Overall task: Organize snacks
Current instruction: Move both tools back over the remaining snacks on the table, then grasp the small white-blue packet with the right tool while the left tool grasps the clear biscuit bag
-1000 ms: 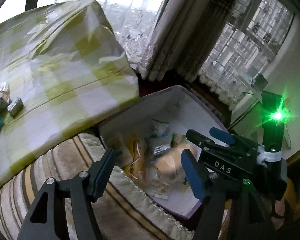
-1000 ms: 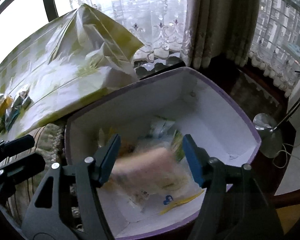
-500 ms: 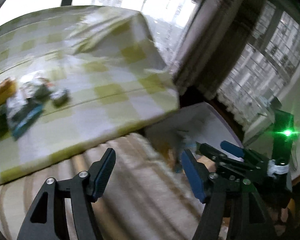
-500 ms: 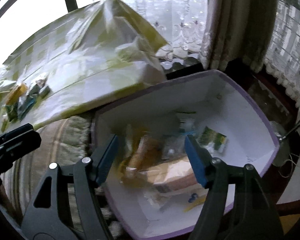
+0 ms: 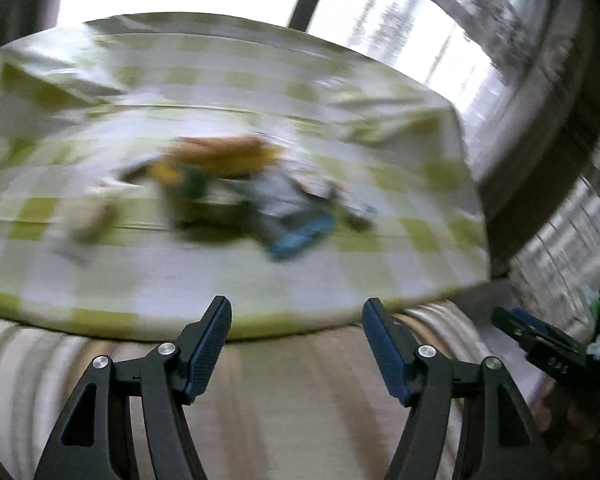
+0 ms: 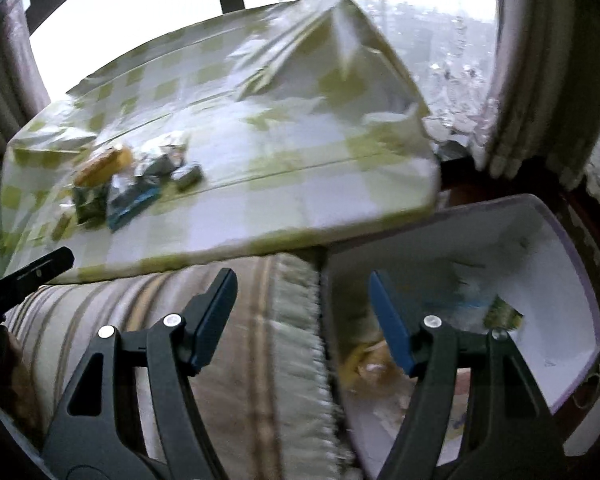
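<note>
1. Where the checked cloth is covering the desk [image 6: 284, 184], a small heap of snacks [image 6: 136, 180] is lying near its left part, well apart from the box; the left wrist view is showing the same heap [image 5: 240, 196] blurred, so single packets are hard to tell.
2. Among them, an orange-yellow packet [image 6: 104, 164] is sitting at the back, a dark green one [image 6: 88, 204] in front of it, and a blue one [image 6: 134, 204] just beside that.
3. More snacks [image 6: 364, 364] are lying in the bottom of the white box with a purple rim [image 6: 580, 292], which is standing lower than the desk, off its right corner.
4. Between desk and box, a striped fabric with a fringe [image 6: 260, 340] is spreading under both grippers.
5. Above that fabric, the right gripper [image 6: 302, 320] is hovering with its fingers spread wide and nothing between them, the right finger over the box's edge.
6. Facing the desk's front edge, the left gripper [image 5: 296, 348] is holding its fingers wide and empty too.
7. Behind the desk, curtains [image 6: 540, 80] are hanging by a bright window.
</note>
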{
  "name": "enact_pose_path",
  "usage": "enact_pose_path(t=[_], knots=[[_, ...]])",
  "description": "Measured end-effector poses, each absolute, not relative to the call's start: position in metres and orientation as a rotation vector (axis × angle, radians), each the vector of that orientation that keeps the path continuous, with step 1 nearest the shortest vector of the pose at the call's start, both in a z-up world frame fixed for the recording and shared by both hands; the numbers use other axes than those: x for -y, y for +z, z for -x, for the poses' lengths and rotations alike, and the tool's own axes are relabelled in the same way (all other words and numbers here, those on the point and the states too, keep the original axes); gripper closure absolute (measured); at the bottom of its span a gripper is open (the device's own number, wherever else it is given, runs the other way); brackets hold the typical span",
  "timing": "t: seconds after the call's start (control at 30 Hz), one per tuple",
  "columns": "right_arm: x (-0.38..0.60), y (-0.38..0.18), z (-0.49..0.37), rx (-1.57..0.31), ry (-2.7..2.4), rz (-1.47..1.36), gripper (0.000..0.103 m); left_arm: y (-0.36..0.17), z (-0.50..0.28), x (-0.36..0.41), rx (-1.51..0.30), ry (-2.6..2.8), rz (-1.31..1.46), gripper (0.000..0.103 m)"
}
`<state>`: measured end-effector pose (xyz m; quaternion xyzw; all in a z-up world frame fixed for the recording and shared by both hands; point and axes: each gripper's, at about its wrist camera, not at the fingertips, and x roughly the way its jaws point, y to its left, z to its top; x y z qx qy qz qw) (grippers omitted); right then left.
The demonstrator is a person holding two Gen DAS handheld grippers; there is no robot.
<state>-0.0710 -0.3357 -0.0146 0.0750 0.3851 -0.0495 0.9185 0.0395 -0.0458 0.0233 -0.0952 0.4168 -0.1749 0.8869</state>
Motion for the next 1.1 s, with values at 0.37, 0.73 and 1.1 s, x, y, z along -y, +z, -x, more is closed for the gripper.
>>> enact_pose_path(t=[0.37,0.73,1.1], knots=[[0.284,-0.022,0.024,-0.821,-0.029,-0.019,0.032,0.019,-0.077,-0.053,-0.830,-0.114,0.274,0.034],[0.258,-0.023,-0.021,-0.821,0.014,0.051,0.032,0.009,-0.131,-0.055,-0.890,-0.095,0.143,0.030],[0.244,-0.030,-0.066,-0.832,0.056,0.077,0.033,-0.014,-0.160,-0.048,-0.956,-0.120,0.045,0.045]])
